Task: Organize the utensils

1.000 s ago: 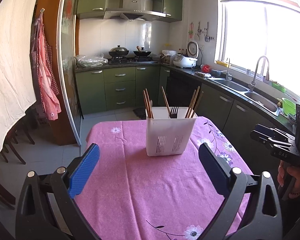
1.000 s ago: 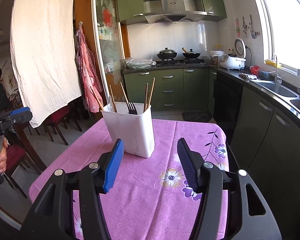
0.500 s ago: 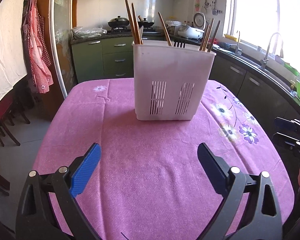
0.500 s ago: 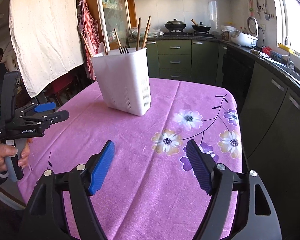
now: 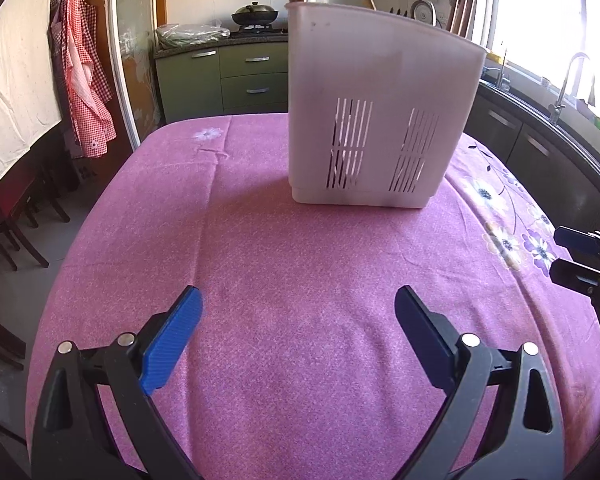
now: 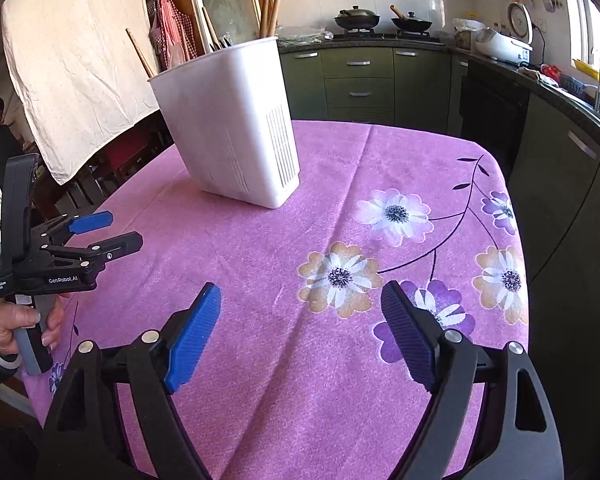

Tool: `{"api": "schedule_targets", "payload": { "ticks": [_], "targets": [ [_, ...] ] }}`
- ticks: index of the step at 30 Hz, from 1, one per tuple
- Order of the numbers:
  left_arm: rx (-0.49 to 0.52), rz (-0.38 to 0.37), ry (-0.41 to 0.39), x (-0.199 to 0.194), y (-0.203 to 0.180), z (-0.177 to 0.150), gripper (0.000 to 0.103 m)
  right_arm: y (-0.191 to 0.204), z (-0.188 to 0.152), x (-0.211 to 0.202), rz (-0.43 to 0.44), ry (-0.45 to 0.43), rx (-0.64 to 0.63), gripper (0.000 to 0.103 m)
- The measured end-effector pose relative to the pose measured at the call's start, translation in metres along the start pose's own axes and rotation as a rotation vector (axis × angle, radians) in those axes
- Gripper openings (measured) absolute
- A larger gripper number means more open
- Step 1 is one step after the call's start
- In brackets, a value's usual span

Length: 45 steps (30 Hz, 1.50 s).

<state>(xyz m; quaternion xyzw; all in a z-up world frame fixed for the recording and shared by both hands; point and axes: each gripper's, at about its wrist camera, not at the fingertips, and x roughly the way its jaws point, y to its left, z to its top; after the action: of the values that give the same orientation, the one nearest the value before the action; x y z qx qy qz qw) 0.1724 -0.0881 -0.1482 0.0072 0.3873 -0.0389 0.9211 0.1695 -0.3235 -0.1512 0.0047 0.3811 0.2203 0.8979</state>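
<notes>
One fork [image 6: 225, 42], right wrist view only.

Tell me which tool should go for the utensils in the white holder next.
Probably left. The left tool faces the white holder nearly head-on, open and empty. The right tool, also open after widening, sees the holder off to its left, so it would need to swing across.

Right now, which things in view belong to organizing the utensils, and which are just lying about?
Job:
- white slotted plastic utensil holder
- brown wooden chopsticks standing in it
- open left gripper, nothing between its jaws
- right gripper, jaws just opening, empty

Lying about:
- pink flowered tablecloth
- black lidded woks on the stove
- red checked apron
</notes>
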Motion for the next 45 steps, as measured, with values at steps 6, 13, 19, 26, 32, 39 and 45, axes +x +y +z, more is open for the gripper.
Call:
{"api": "schedule_targets", "payload": {
  "ticks": [6, 13, 19, 26, 32, 39, 45],
  "targets": [
    [-0.024, 0.032, 0.023, 0.008, 0.003, 0.002, 0.092, 0.0, 0.003, 0.022, 0.003, 0.055, -0.011, 0.085],
    [-0.023, 0.002, 0.115, 0.027, 0.005, 0.001, 0.092, -0.003, -0.002, 0.038, -0.012, 0.107, 0.034, 0.087],
    [-0.072, -0.029, 0.112, 0.029, 0.017, 0.002, 0.093, 0.004, -0.002, 0.031, -0.05, 0.069, 0.076, 0.088],
    [-0.008, 0.033, 0.15, 0.034, 0.005, -0.001, 0.097, 0.017, 0.001, 0.032, -0.171, 0.065, 0.063, 0.091],
    [-0.006, 0.037, 0.149, 0.031, 0.004, -0.005, 0.098, 0.016, -0.002, 0.032, -0.189, 0.073, 0.089, 0.091],
    [-0.003, 0.04, 0.149, 0.031, 0.003, -0.005, 0.098, 0.018, -0.009, 0.039, -0.176, 0.104, 0.106, 0.096],
    [-0.003, 0.04, 0.149, 0.031, 0.003, -0.006, 0.098, 0.029, -0.01, 0.048, -0.237, 0.147, 0.056, 0.1]
  ]
}}
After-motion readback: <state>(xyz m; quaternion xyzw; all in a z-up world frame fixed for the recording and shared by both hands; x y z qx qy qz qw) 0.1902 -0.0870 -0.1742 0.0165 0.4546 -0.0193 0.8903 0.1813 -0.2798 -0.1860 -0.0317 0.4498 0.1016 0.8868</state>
